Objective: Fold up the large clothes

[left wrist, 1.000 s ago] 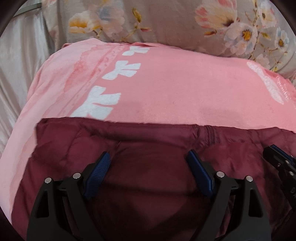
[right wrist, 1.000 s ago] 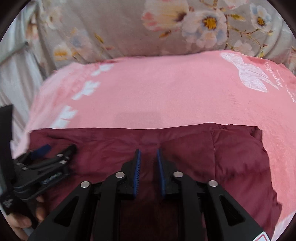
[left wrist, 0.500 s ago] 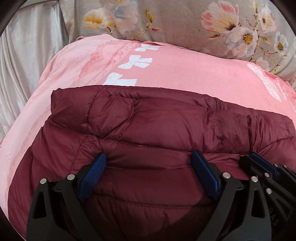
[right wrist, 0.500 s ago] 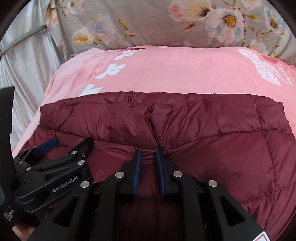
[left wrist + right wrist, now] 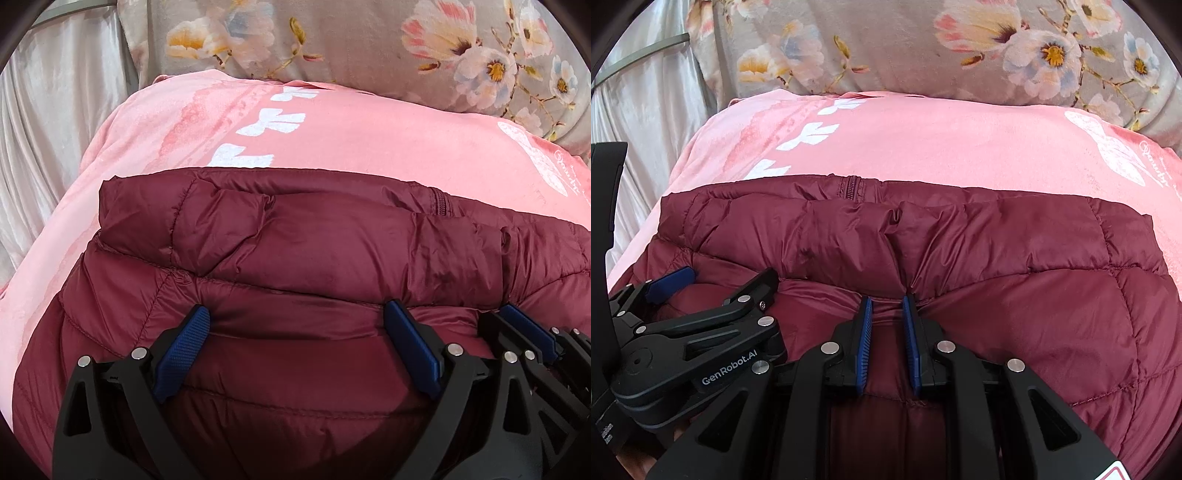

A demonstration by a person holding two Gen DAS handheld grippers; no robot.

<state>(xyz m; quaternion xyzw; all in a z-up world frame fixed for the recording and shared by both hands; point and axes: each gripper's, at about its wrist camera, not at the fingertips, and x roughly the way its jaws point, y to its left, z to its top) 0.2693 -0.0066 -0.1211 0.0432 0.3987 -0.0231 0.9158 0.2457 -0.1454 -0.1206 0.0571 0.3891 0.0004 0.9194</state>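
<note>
Pinching a fold of the maroon puffer jacket (image 5: 1015,302), the right gripper (image 5: 888,306) grips narrowly; the left gripper (image 5: 295,325) has just been opening, jaws wide, pads clear of the fabric between them.

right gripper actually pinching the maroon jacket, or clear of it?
Touching. The right wrist view shows the right gripper with both blue pads pressed against a bunched ridge of the maroon jacket between them.

- A pink blanket (image 5: 369,147) with white bow prints (and a pale butterfly-like motif at the right edge) covered the bed.
- A grey floral pillow (image 5: 923,55) lay behind it.
- Pale satin fabric (image 5: 55,129) hung at the left.
</note>
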